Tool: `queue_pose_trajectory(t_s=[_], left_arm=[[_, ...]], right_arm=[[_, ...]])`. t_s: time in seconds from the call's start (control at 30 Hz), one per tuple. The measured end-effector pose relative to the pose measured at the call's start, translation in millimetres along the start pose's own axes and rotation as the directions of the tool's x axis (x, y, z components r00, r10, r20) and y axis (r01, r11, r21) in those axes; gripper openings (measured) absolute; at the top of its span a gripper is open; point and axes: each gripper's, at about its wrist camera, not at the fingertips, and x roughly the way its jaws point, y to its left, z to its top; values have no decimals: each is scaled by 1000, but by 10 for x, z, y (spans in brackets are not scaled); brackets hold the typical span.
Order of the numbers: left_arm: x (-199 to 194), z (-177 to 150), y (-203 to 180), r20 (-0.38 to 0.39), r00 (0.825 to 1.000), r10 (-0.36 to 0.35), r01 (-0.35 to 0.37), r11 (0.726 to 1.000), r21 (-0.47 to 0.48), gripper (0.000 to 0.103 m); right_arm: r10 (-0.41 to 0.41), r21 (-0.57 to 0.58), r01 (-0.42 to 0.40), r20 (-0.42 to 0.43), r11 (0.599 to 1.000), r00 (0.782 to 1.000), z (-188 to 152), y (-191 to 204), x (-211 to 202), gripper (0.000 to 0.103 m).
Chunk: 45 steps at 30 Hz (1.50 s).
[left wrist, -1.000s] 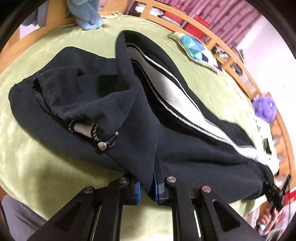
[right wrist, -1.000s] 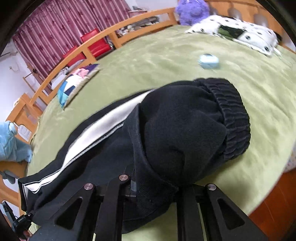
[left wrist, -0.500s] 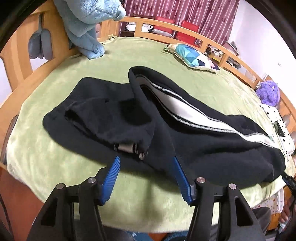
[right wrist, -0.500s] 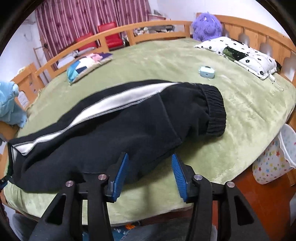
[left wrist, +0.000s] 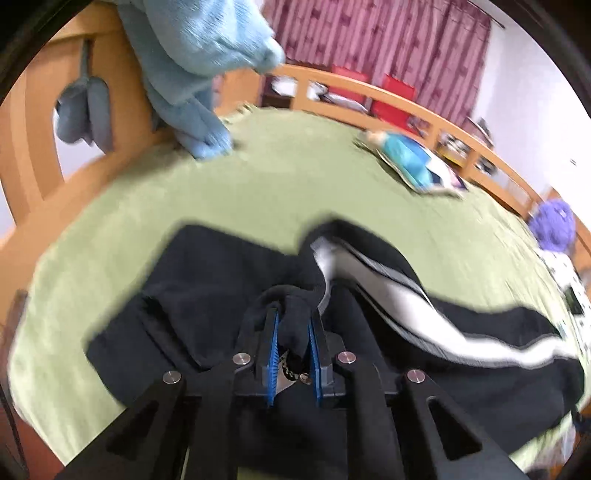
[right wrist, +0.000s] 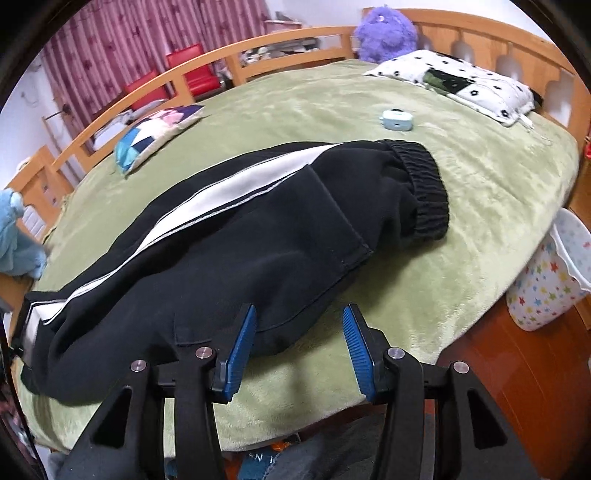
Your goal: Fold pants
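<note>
Black pants [right wrist: 236, 254] with a white side stripe lie lengthwise on the green bed [right wrist: 480, 177], cuff end at the right. In the left wrist view the pants [left wrist: 207, 295] lie spread below me. My left gripper [left wrist: 292, 325] is shut on a bunched fold of the black fabric near the waist, with a drawstring tip showing between the blue pads. My right gripper [right wrist: 299, 325] is open and empty, just off the near edge of the pants.
A blue plush [left wrist: 192, 66] hangs on the wooden bed frame at the left. A patterned pillow [right wrist: 155, 133], a small blue case [right wrist: 397, 120], a spotted pillow [right wrist: 461, 85] and a purple plush [right wrist: 386, 33] lie farther back. A star-print bin [right wrist: 554, 273] stands off the bed's right.
My left gripper has let go, opened, then moved in over the waist area and shut on a fold. My right gripper released the pants and stays open near the front edge.
</note>
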Motion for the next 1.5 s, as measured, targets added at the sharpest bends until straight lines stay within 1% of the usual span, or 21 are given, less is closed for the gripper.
queue_pose_trajectory(t_s=[0.13,0.23,0.3,0.37,0.43,0.5,0.57,0.7,0.87,0.9,0.97,1.0,1.1,1.2,1.27,1.3,1.37,1.4,1.43,1.47,1.5], left_arm=[[210,489,140,48,996,70,-70,998,-4,12],[414,756,182,0,994,108,-108,994,-13,15],[458,826,134,-15,987,158,-158,987,-6,26],[386,812,42,8,978,207,-207,978,10,53],[297,770,-51,34,981,188,-189,982,24,68],[195,668,-160,43,987,155,-157,987,32,69],[132,544,-285,24,993,114,-115,992,44,70],[36,286,-502,-13,999,42,-41,998,48,70],[-95,-21,-796,-37,998,47,-43,995,87,70],[-110,-59,-855,-46,998,52,-48,994,95,70],[-132,-103,-925,-54,997,57,-52,994,99,70],[-139,-119,-965,-59,997,57,-51,994,100,70],[-148,-139,-1086,-66,996,66,-58,992,116,70],[-149,-169,-1189,-74,996,57,-48,992,113,70],[-139,-191,-1220,-89,995,40,-32,995,92,70],[-127,-208,-1237,-104,994,25,-18,997,73,70],[-113,-237,-1257,-127,992,0,7,999,53,70],[-112,-249,-1264,-139,990,-9,16,999,46,70],[-117,-257,-1265,-145,989,-9,15,999,42,70],[-128,-261,-1266,-145,989,-3,9,999,43,70],[-150,-260,-1256,-140,990,8,-1,999,44,70]], right_arm=[[-29,37,29,-3,999,1000,3,0,17,48],[-54,61,54,3,997,999,-13,-52,-14,48],[-64,73,63,10,995,998,-11,-122,-42,52],[-65,90,63,23,994,998,6,-211,-69,59],[-57,117,51,48,992,997,41,-335,-98,67],[-47,147,37,65,988,997,100,-466,-98,75],[-22,199,5,80,980,997,178,-629,-51,77],[85,314,-103,70,944,994,374,-969,280,79],[200,444,-210,68,871,977,599,-1350,763,83],[208,433,-216,67,875,976,648,-1368,772,83],[204,353,-210,55,912,977,745,-1326,732,82],[172,278,-178,47,944,984,799,-1276,678,81],[96,112,-104,67,988,993,859,-1204,492,79],[50,29,-54,136,998,990,933,-1209,352,81],[21,7,-22,158,1000,987,1087,-1220,439,84],[29,-1,-29,139,1000,990,1171,-1227,557,86],[101,11,-101,47,995,994,1343,-1253,905,86],[148,44,-148,8,988,989,1412,-1271,1070,76],[222,82,-219,-28,972,975,1485,-1267,1221,64],[233,91,-229,-34,969,972,1531,-1240,1259,57],[229,69,-228,-2,971,973,1595,-1172,1213,49]])
